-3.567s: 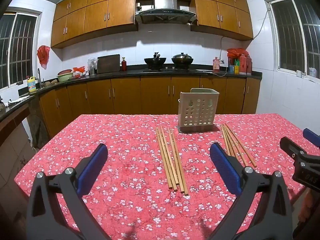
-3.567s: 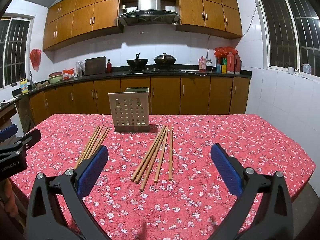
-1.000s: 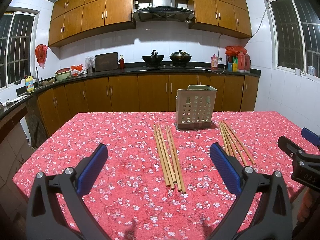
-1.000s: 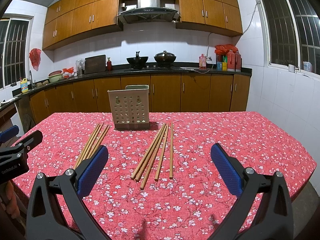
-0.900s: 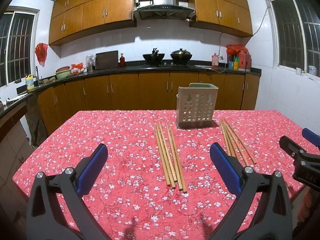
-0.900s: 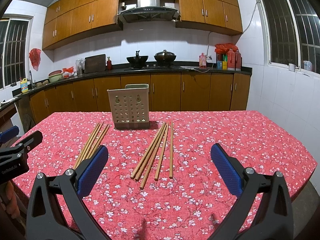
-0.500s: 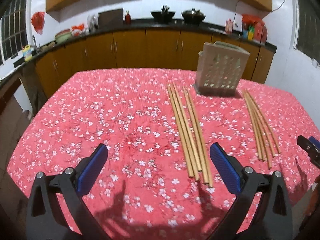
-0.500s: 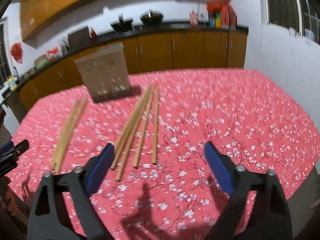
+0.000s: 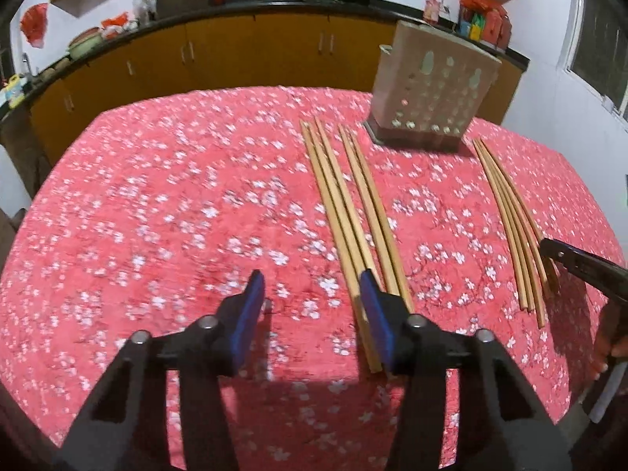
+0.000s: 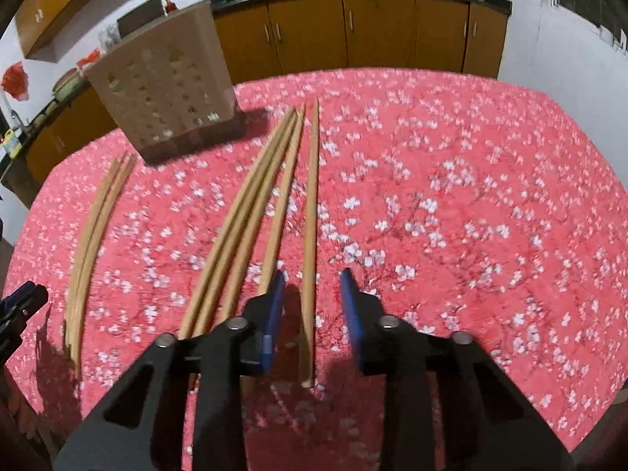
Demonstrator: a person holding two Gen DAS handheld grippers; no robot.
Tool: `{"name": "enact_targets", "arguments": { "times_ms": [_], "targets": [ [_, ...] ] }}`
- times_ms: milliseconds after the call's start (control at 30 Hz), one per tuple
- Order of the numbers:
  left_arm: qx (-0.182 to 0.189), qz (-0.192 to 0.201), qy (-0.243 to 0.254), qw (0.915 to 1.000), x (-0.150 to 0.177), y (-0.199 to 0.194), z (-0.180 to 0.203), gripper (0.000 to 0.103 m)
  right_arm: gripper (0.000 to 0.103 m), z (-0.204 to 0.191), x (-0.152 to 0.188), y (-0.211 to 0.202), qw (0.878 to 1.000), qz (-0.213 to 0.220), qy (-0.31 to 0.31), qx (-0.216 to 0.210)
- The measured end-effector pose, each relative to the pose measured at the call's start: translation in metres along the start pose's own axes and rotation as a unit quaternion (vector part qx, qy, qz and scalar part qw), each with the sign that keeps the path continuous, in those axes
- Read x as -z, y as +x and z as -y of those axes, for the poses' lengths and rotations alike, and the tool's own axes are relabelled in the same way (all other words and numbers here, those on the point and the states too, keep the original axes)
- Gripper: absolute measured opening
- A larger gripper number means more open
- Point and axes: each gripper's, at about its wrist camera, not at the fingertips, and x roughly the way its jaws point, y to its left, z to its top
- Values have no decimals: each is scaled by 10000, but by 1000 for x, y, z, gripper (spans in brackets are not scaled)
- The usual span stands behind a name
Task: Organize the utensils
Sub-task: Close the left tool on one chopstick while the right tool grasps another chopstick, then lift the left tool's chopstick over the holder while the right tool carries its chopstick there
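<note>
Both hand-held grippers have dipped down toward the surface, and the sticks look much nearer than a second ago. The jaws of each one have just been closing.

The left hand-held gripper (image 9: pixel 312 294) is partly closed with only cloth between its pads. Its right pad sits at the near ends of the left bunch of chopsticks (image 9: pixel 349 212), on the bunch's left edge, and pinches nothing yet. The right hand-held gripper (image 10: pixel 310 290) is closed more, with one lone chopstick (image 10: pixel 312 212) lying in the gap. The pads do not seem to press it yet.

The right bunch of chopsticks (image 10: pixel 243 227) lies just left of that lone stick. Both bunches lie flat, one on each side of the holder (image 9: pixel 428 94), a pale box with holes that stands upright at the far side.

Chopsticks like these are probably light, thin and stiff. They look smooth, so they may roll or slip out. Pinching near the end is easy, but then the long part may swing. Taking hold a bit further up would likely keep it steady.

The surface (image 9: pixel 157 196) has a red cloth with small white flowers. It is soft, so the pads could snag it. Behind are brown cupboards, a dark counter, pots and white walls.
</note>
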Motion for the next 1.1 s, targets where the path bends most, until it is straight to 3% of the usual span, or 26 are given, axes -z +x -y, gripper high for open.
{"name": "enact_targets", "arguments": {
  "times_ms": [200, 367, 667, 733, 800, 967, 1100],
  "targets": [
    [133, -232, 66, 9996, 1, 16, 4, 28, 16, 4, 0, -3, 10000, 32, -29, 5],
    [223, -245, 73, 9994, 0, 19, 8, 27, 16, 2, -3, 0, 9999, 50, -69, 56],
    [170, -293, 94, 9994, -6, 33, 15, 10, 16, -5, -7, 8, 9999, 67, -141, 16],
    [172, -274, 70, 9995, -11, 36, 14, 9, 15, -4, -8, 9, 9998, 81, -177, 20],
    [94, -255, 82, 9996, -18, 42, 10, 9, 8, 1, -10, 12, 9998, 110, -158, 22],
    [-114, -180, -8, 9998, -35, 53, -10, 8, 8, 23, -23, 18, 9997, 194, 30, 138],
    [60, -22, -129, 9999, -41, 57, -26, 8, 8, 34, -27, 22, 9992, 318, 147, 211]
  ]
}}
